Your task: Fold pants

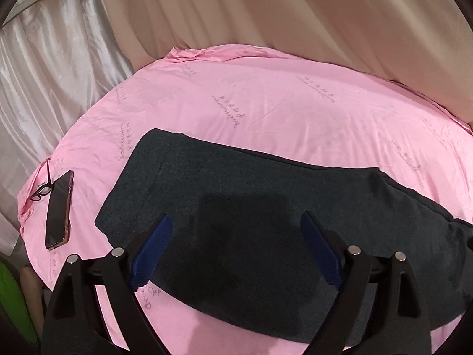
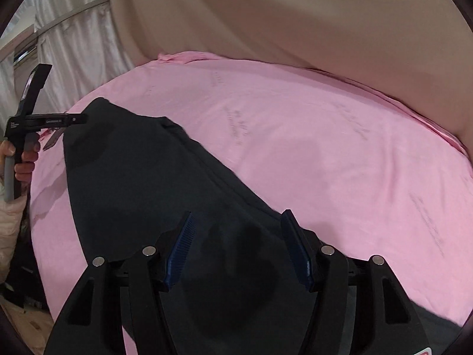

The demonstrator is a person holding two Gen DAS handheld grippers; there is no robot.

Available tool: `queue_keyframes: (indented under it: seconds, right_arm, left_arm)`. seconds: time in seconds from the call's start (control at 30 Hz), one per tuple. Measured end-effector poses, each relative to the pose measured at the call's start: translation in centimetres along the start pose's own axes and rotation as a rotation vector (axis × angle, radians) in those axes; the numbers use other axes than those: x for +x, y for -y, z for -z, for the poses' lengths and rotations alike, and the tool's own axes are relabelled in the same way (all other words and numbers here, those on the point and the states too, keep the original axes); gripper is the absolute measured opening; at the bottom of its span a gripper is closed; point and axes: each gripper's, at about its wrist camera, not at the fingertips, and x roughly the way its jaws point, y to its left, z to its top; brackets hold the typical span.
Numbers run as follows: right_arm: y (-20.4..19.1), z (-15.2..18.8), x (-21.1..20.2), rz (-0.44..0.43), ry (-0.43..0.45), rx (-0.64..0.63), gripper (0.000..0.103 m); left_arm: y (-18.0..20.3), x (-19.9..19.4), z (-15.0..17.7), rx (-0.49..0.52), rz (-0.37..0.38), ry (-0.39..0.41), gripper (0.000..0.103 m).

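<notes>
At the far left of the left wrist view, a pair of dark-framed glasses [image 1: 41,190] lay at the edge of the pink sheet [image 1: 266,112], touching a phone [image 1: 60,210] that rested face up just beside them. To the right of the phone, the dark grey pants [image 1: 207,177] lay flat on the sheet as a long folded band, running from the left-centre across to the right edge of that view. The left gripper [image 1: 236,224] hovered over the pants with its jaws spread wide, its blue pads [image 1: 153,242] clear of the cloth and nothing held between them. Behind the bed hung a beige curtain [image 1: 295,14], with a shiny white drape [image 1: 44,74] to its left. In the right wrist view, a hand [image 2: 25,159] at the far left edge held the handle of the other tool above the end of the pants [image 2: 133,177], which stretched diagonally from upper left toward the bottom. The right gripper [image 2: 236,222] stood over the cloth, its jaws parted moderately and empty, with the sheet [image 2: 354,162] bare to the right.
</notes>
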Motion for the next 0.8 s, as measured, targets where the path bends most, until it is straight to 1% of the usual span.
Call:
queue_keyframes:
  seconds: [0.1,0.17,0.23,0.27,0.3,0.33,0.4,0.47,0.5,0.53,0.6,0.63,0.67,0.7,0.73,0.77,0.8]
  right_arm:
    - [-2.3,-3.8,4.9,-0.073,-0.037,-0.044,0.06]
    - [-3.9,-5.5,7.6,-0.086,-0.06,-0.082,0.06]
    - [-5.4,-6.6,10.2,-0.092,-0.098,-0.121,0.053]
    - [-6.0,-6.9,11.0,-0.103,-0.117,-0.132,0.044]
    - [-6.4,-7.2,11.8,-0.116,-0.141,-0.147,0.006]
    - [-6.9,-7.4,11.9,-0.103,-0.137,-0.176,0.003]
    - [-8.0,-8.7,11.4,-0.061,-0.091,-0.235,0.002]
    - [-7.4,-10.0,10.6,-0.042,-0.044,-0.199,0.002]
    - [-6.6,-10.6,11.1,-0.036,-0.046,-0.174,0.002]
    - [-6.0,-10.6,11.9,-0.029,-0.069,-0.159,0.002]
    - [-5.3,-9.7,14.2,-0.009,-0.14,-0.145,0.003]
    - [-5.1,-9.4,14.0,-0.02,-0.119,-0.134,0.004]
    - [-4.7,-9.0,12.9,-0.024,-0.102,-0.111,0.007]
    - [-4.3,-8.7,11.4,-0.015,-0.079,-0.088,0.016]
    - [-3.9,-8.2,9.6,0.004,-0.039,-0.077,0.021]
    - [-3.0,-7.2,6.9,0.027,0.013,-0.064,0.023]
    - [-1.7,-6.0,4.4,0.057,0.047,-0.041,0.032]
  left_arm:
    - [-0.6,0.4,-0.1,0.006,-0.011,0.01,0.086]
    - [-1.1,0.6,0.0,0.012,-0.03,0.028,0.086]
    - [-1.5,0.7,0.1,0.018,-0.034,0.037,0.087]
    - [-1.7,0.9,0.2,0.021,-0.03,0.037,0.087]
    - [-1.8,1.0,0.3,0.026,-0.029,0.038,0.087]
    - [-1.9,1.0,0.3,0.031,-0.032,0.042,0.087]
    - [-2.1,1.1,0.3,0.049,-0.047,0.061,0.087]
    - [-1.9,1.2,0.1,0.068,-0.059,0.077,0.088]
    - [-1.7,1.5,-0.1,0.074,-0.073,0.085,0.089]
    - [-1.6,1.7,-0.2,0.079,-0.083,0.088,0.089]
    - [-1.0,2.9,-0.4,0.09,-0.098,0.072,0.089]
    - [-0.8,3.3,-0.3,0.093,-0.103,0.064,0.089]
    - [-0.5,3.8,-0.1,0.1,-0.116,0.049,0.089]
    - [-0.4,3.9,0.1,0.104,-0.121,0.043,0.089]
    - [-0.4,3.8,0.2,0.105,-0.12,0.042,0.089]
    - [-0.5,3.4,0.5,0.104,-0.109,0.046,0.089]
    - [-0.6,3.0,0.7,0.104,-0.103,0.051,0.089]
